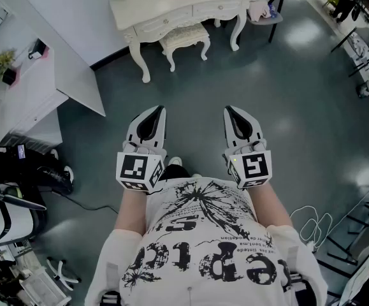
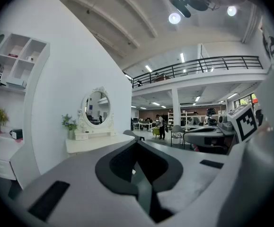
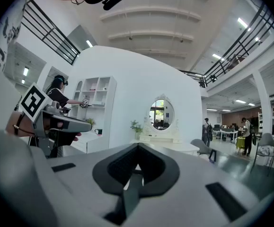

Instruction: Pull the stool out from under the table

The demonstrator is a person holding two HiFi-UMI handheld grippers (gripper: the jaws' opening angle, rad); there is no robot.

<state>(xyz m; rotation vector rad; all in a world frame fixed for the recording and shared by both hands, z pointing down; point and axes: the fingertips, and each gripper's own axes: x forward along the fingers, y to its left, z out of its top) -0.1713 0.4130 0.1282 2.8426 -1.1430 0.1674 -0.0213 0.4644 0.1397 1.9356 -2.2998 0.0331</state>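
A cream stool [image 1: 184, 41] with curved legs stands tucked partly under a cream dressing table [image 1: 178, 8] at the top of the head view. The same dressing table [image 2: 96, 143] with its oval mirror shows far off in the left gripper view, and as a table [image 3: 167, 147] in the right gripper view. My left gripper [image 1: 159, 109] and right gripper [image 1: 228, 109] are held side by side at waist height, well short of the stool. Both are shut with nothing between the jaws.
A white curved partition wall [image 1: 57, 50] with a shelf unit runs along the left. A grey chair [image 1: 266, 8] stands right of the table. Bags [image 1: 12, 183] lie at the left, cables [image 1: 315, 225] at the right. Grey floor [image 1: 235, 81] lies between me and the stool.
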